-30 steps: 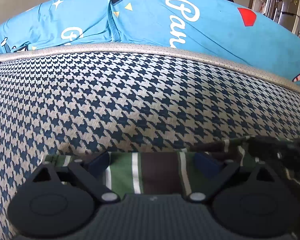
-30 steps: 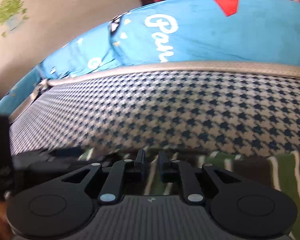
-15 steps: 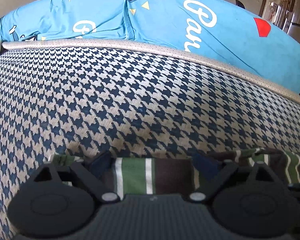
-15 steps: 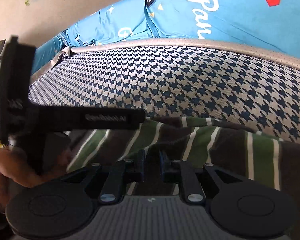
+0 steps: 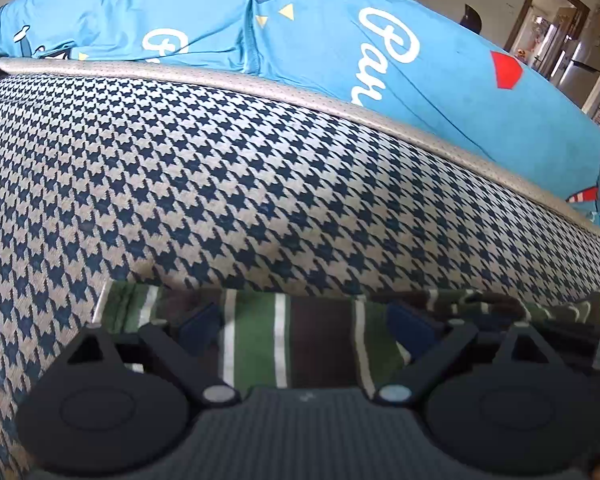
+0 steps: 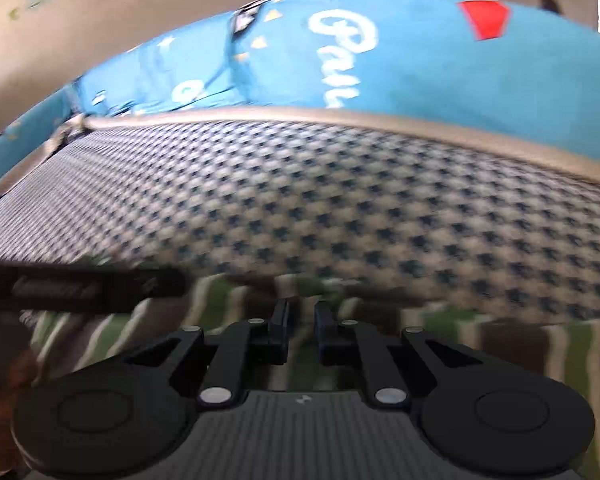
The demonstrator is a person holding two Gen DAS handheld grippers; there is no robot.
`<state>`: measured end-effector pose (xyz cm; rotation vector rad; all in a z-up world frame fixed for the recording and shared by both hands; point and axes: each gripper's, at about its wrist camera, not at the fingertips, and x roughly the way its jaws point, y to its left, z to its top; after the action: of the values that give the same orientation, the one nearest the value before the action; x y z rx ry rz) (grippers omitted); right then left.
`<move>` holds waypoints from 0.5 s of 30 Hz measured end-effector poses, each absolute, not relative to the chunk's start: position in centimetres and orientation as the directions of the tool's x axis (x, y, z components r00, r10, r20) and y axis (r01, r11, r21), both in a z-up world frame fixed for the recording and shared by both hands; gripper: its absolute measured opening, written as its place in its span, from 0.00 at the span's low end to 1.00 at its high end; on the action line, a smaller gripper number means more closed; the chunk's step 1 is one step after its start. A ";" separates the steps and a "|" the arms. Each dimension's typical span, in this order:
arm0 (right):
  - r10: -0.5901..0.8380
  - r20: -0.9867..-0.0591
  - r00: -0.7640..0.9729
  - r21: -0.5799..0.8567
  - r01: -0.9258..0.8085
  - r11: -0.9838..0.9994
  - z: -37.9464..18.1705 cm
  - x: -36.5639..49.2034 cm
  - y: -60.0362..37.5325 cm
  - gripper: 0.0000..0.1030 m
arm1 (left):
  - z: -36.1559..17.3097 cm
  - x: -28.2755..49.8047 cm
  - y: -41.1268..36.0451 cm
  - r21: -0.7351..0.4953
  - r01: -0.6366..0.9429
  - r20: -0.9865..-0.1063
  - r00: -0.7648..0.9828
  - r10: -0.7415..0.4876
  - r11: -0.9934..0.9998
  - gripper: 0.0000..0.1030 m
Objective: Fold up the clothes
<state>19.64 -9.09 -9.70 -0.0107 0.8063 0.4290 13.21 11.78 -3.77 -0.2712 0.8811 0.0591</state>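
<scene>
A green, brown and white striped garment (image 5: 320, 344) lies at the near edge of a houndstooth cushion (image 5: 260, 184). My left gripper (image 5: 305, 322) hovers low over its left part, jaws wide open, nothing between the blue pads. In the right wrist view, which is blurred, my right gripper (image 6: 301, 322) has its fingers drawn close together over the striped garment (image 6: 500, 344), apparently pinching a fold. The garment's right part (image 5: 480, 304) looks bunched. The left gripper's black body (image 6: 80, 286) crosses the left of the right wrist view.
A blue printed pillow (image 5: 340, 40) lies behind the cushion's grey piping (image 5: 300, 96). A hand (image 6: 0, 408) shows at the lower left of the right wrist view. A doorway (image 5: 552, 28) is at the far right.
The left gripper has slid left along the garment, staying open. The right gripper has swung about with its fingers still close together, and its view is now blurred.
</scene>
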 end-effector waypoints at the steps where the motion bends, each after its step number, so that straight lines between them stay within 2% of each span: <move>1: 0.362 -0.696 0.620 0.163 -0.354 0.921 -9.4 19.7 -9.8 0.12 | -3.8 13.0 11.4 -0.201 -0.149 -0.770 0.634 -0.062 0.968 0.92; 6: 0.372 -0.670 0.643 0.208 -0.318 0.925 -8.0 19.5 -12.0 0.13 | -4.1 12.4 9.2 -0.142 -0.093 -0.779 0.625 -0.053 0.985 0.92; 10: 0.363 -0.670 0.647 0.202 -0.312 0.928 -7.4 18.7 -12.9 0.22 | -4.7 12.3 8.3 -0.082 -0.089 -0.788 0.615 -0.010 0.993 0.94; 15: 0.366 -0.689 0.626 0.216 -0.305 0.927 -7.3 17.7 -14.2 0.23 | -5.6 12.2 7.3 -0.001 -0.070 -0.789 0.613 0.043 0.998 0.98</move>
<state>17.66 -14.15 -7.28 0.0810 0.8077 0.3855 12.23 7.26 -5.58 -0.0325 0.9090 0.0650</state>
